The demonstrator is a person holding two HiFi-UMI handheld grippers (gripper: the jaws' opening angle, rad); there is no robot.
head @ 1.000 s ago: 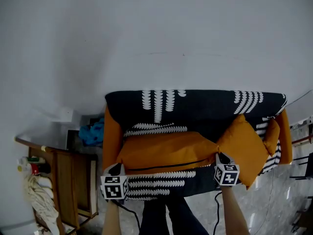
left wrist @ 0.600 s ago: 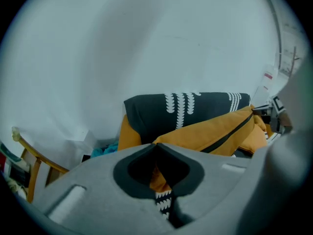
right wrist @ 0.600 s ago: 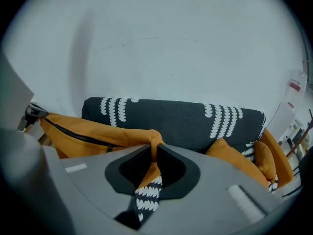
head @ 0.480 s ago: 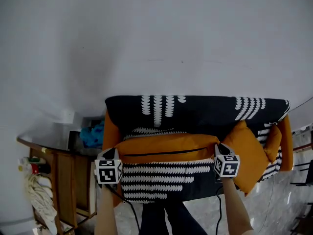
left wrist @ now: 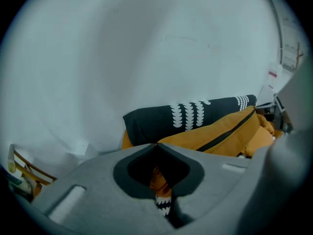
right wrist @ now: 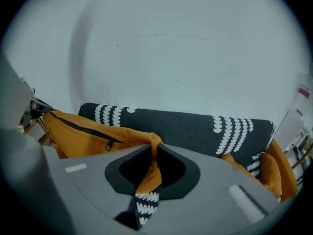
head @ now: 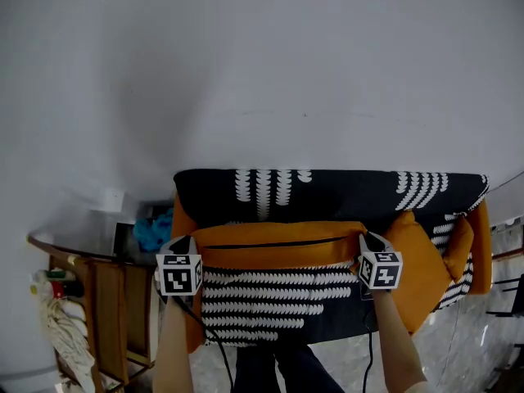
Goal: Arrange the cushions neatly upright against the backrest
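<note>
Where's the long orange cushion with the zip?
In the head view the long cushion sits centre frame, pinched at its corners by the left gripper and right gripper, in front of the sofa backrest, with a smaller orange cushion to its right.

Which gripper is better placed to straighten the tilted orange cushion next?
Right. The right gripper is shut on the long cushion at the corner beside the tilted orange cushion; the left gripper is shut on the far corner.

At frame centre the long cushion spans the sofa, just below the backrest. The left gripper is at its left end, the right gripper at its right end. Right of it sit 2 more: a second cushion, then a third cushion. A side table stands at lower left.
</note>
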